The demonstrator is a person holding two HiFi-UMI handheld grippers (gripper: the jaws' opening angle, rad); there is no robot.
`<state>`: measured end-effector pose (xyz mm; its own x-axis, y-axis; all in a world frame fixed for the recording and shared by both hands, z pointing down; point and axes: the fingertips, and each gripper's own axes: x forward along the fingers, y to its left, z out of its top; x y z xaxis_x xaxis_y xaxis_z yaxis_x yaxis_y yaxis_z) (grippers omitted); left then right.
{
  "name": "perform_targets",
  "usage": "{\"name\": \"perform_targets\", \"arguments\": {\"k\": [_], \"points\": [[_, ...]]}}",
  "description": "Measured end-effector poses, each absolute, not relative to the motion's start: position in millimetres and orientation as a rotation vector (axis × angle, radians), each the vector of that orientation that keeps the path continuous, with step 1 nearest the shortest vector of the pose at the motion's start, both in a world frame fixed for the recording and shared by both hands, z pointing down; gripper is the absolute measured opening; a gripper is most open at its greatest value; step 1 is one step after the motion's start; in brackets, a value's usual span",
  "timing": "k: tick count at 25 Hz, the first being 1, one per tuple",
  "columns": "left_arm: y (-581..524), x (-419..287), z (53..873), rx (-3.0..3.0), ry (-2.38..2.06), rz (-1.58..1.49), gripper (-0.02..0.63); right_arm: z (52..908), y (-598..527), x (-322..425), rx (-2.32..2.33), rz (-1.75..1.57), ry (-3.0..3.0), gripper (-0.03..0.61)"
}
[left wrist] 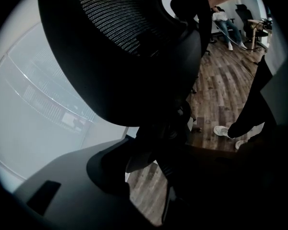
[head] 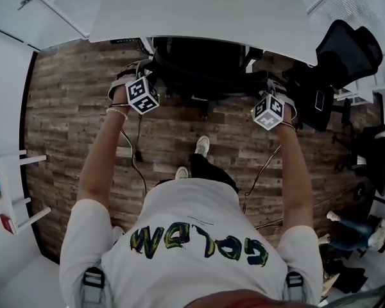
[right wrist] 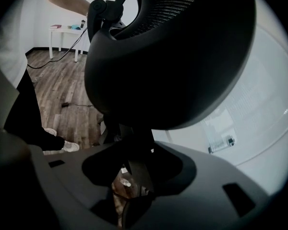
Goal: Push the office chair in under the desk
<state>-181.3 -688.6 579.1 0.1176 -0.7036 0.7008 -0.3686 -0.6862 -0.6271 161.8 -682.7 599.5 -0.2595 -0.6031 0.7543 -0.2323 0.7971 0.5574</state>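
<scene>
Wood-plank floor (head: 70,108) meets the white counter (head: 199,11), the office chair (head: 205,69) partly under its edge, left tongs (head: 154,77) and right tongs (head: 259,95) clamped on its back, so the push looks midway and needs even forward pressure.

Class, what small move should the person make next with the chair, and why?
Probably push the chair straight in a little: the left gripper and right gripper hold its back's sides, and the back stands outside the desk edge.
</scene>
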Motion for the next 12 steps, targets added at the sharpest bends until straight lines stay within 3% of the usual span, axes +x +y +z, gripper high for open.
{"name": "perform_targets", "arguments": {"k": [12], "points": [[-761.3,-178.8,582.2,-2.065,1.102,-1.629,0.163,599.6,-760.0,167.1,0.602,-0.427,-1.854,0.190]]}}
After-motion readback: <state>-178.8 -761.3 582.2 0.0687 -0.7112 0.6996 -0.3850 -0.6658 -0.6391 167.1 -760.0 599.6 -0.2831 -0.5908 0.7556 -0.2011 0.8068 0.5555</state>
